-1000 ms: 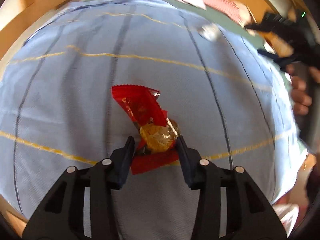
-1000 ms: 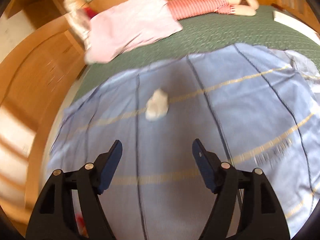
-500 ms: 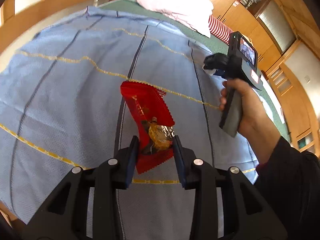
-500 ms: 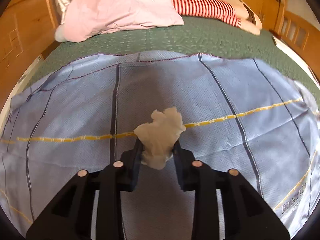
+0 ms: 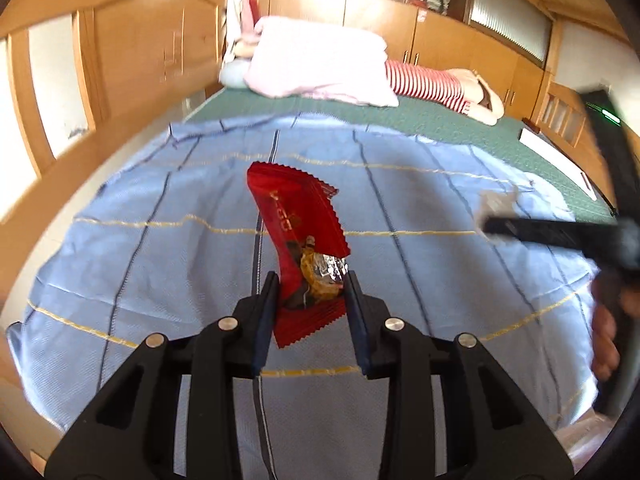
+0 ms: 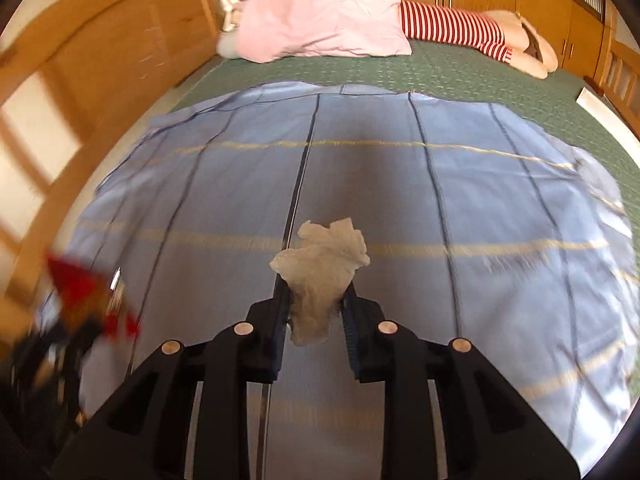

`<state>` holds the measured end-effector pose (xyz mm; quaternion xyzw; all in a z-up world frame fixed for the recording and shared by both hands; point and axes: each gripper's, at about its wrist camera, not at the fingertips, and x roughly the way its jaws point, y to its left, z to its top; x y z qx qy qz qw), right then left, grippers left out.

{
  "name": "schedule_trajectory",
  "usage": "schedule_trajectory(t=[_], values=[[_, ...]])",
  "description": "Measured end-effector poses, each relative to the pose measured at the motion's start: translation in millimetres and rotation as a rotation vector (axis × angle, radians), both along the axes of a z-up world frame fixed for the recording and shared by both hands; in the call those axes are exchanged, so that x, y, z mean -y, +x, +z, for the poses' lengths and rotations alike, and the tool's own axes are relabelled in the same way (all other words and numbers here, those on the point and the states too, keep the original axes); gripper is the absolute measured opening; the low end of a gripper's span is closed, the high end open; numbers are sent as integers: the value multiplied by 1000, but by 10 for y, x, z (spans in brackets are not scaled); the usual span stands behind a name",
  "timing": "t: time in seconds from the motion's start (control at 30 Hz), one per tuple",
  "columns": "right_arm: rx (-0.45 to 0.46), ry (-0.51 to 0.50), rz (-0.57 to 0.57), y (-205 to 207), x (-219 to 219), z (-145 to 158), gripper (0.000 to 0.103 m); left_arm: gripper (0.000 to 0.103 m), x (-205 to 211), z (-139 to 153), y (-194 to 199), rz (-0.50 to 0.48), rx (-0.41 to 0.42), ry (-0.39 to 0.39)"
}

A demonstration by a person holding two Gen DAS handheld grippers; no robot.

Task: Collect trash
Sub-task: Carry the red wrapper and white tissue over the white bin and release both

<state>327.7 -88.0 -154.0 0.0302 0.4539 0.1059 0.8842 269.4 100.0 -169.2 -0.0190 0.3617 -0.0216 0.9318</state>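
Left claw (image 5: 310,294): I am gripping the red snack wrapper (image 5: 298,248) between both fingers, near its lower end; most of the wrapper is standing up above the fingertips at frame centre, and a torn foil patch is showing on its right edge.

Right claw (image 6: 316,300): I am pinching the crumpled tissue (image 6: 322,270); the wad is bulging out above the fingertips, in the lower middle of the frame, and a tail is hanging below them.

Trash position: both pieces are sitting in my claws, raised off the blue checked sheet (image 5: 160,248); in the right wrist view the red wrapper is showing blurred at the lower left edge.

Surroundings: the sheet is lying over a green bedspread (image 6: 440,74); a pink pillow (image 6: 320,16) and a red-and-white striped item (image 6: 452,28) are lying at the top of the frame. No other litter on the sheet that I can make out.

Step in hand: judging both pickups done, I am carrying the two pieces toward disposal.

Bin: not showing in either view; location unknown from here.

Next move calls for: finding the container, bringing each claw over its mouth, then releasing one piece at a time.

Risk: the tissue is light and loosely caught, so it may slip or cling to a finger on release.
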Motion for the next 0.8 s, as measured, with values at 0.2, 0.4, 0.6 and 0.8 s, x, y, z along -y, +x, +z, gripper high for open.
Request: schedule_trajectory(t=[0.2,0.4,0.6,0.8], values=[[132,-17,-20,-1227,378,489,26,34,362,464,-677,-45,64,32],[251,-29,-77,-2232,682,830,26,34,589,991,-1433,-58,129,-6],[345,2,-95,-2941,861,1110,26,34,810,1403,-2091,-85,224,41],[439,-45,-93,-3404,869,1379,26,34,1031,1625,-2658,-126,305,95]])
